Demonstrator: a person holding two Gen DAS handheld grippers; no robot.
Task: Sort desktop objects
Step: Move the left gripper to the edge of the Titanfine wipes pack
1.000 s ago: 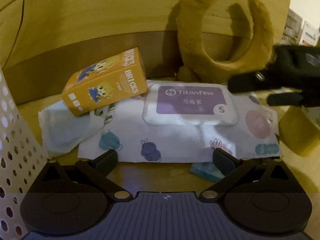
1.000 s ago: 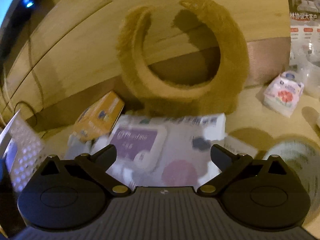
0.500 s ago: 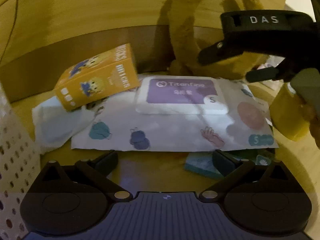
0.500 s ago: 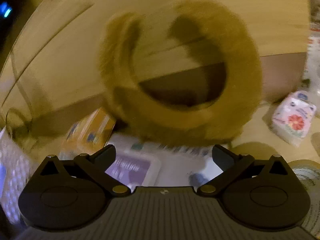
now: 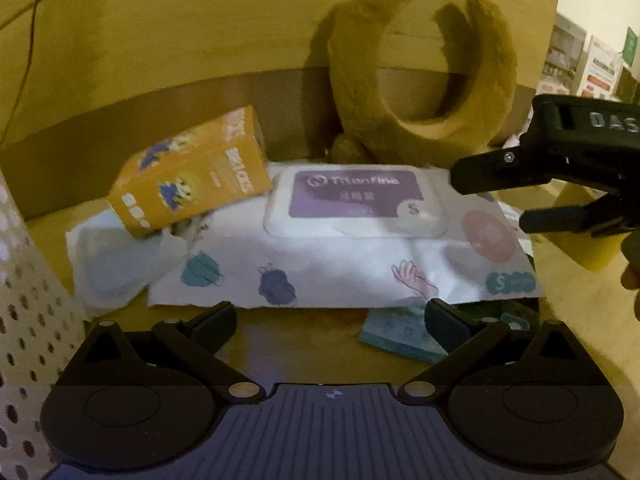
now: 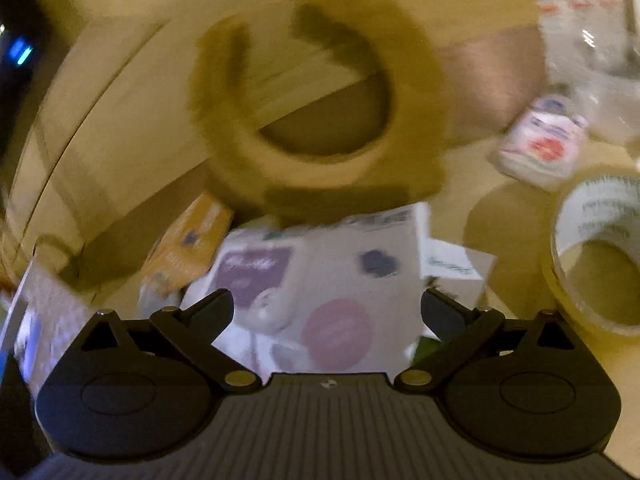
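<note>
a white wipes pack (image 5: 344,240) with a purple label is seen lying flat on the worktop (image 5: 304,344), its right end resting on a teal packet (image 5: 400,334). an orange bricks box (image 5: 188,178) is propped tilted on the pack's left end and on a crumpled tissue (image 5: 108,264). a brown plush crescent (image 5: 404,80) is stood against the wall behind. the left gripper (image 5: 330,316) is held just short of the pack, fingers apart and empty. the right gripper (image 5: 486,200) is seen at the pack's right end, fingers apart, nothing between them. a tape roll (image 6: 596,256) is shown in the right wrist view, well to the right; that view is blurred.
</note>
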